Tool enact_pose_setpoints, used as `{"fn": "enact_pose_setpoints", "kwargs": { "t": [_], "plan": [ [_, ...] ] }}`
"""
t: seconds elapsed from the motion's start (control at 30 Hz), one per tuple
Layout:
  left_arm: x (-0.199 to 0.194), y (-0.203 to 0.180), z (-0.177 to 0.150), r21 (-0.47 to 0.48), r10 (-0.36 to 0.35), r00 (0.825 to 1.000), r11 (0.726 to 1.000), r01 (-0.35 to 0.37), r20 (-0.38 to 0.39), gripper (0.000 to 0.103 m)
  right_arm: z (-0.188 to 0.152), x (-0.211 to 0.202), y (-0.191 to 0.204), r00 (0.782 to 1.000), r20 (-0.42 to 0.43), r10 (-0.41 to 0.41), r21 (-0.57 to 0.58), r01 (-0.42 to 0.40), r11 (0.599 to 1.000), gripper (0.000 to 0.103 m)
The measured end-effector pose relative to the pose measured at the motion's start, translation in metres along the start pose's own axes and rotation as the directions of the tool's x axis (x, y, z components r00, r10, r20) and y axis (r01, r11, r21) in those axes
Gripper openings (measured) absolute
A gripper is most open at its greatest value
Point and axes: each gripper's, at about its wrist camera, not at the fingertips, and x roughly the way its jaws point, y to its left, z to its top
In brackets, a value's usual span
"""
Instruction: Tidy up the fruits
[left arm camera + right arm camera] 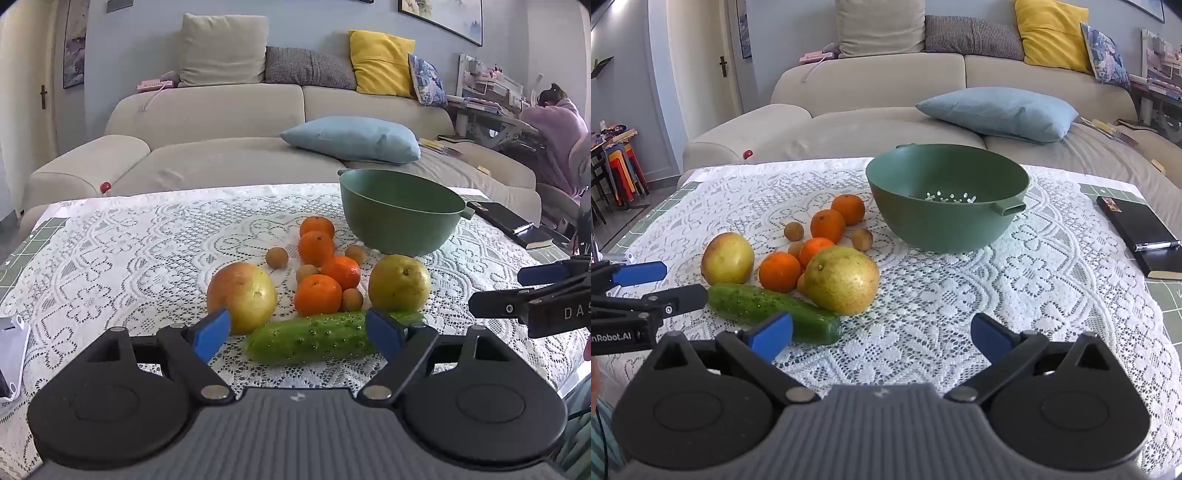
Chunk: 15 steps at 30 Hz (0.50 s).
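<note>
Jaws spread wide on left gripper [297, 332] and right gripper [882, 332], holding nothing. Nothing done yet: green bowl [964, 225] upper centre empty, fruits [812, 254] clustered left on bench [1015, 295].

A table [1108, 306] under a white lace cloth [960, 295] carries a green bowl [945, 225]. Left of the bowl lie four oranges [827, 225] and small brown fruits [794, 232]; nearer, two pears [842, 280] and a cucumber [768, 306]. Right of the bowl lies a black notebook [1137, 232] with a pen [1156, 245].
</note>
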Motion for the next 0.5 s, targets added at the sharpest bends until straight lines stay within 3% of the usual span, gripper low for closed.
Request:
{"fn": "enact_pose_setpoints", "kwargs": {
  "t": [0.5],
  "plan": [
    [-0.0003,0.0023,0.0000,-0.003,-0.001,1.000,1.000,0.001,-0.003,0.097,-0.0012,0.0025,0.0004,1.000,-0.010,0.002,0.000,-0.002,1.000,0.099]
  ]
}}
